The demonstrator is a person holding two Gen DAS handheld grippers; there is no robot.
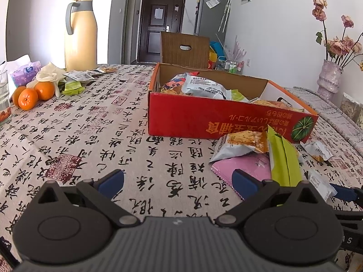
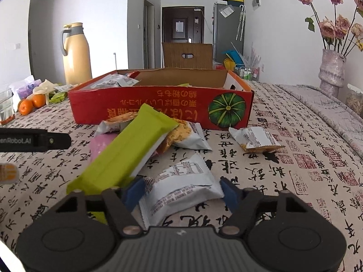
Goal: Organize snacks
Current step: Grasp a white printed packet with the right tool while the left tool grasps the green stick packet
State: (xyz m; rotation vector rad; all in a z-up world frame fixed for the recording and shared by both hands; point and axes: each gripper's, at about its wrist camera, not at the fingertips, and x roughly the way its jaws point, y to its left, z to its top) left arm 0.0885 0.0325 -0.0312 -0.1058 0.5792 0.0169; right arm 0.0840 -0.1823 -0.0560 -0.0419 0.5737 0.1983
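A red cardboard box (image 1: pixel 192 122) (image 2: pixel 158 106) lies open on the table, with several snack packets inside. Before it sits a loose heap: a long green packet (image 2: pixel 127 156) (image 1: pixel 283 161), a pink packet (image 1: pixel 245 165), orange-printed cracker packets (image 2: pixel 186 136) (image 1: pixel 242 142) and one more packet (image 2: pixel 256 140) off to the right. My right gripper (image 2: pixel 181 191) is low over the cloth, its blue pads against both sides of a white snack packet (image 2: pixel 181 185). My left gripper (image 1: pixel 178 182) is open over bare cloth, left of the heap, with nothing between its fingers.
At the far left stand a cream thermos jug (image 1: pixel 80 36), oranges (image 1: pixel 34 95), a tissue pack (image 1: pixel 25 72), a glass (image 1: pixel 4 95) and several more packets (image 1: pixel 77 79). A vase of dried roses (image 1: pixel 329 77) stands at the right. The left gripper's black body (image 2: pixel 34 140) reaches in beside the heap.
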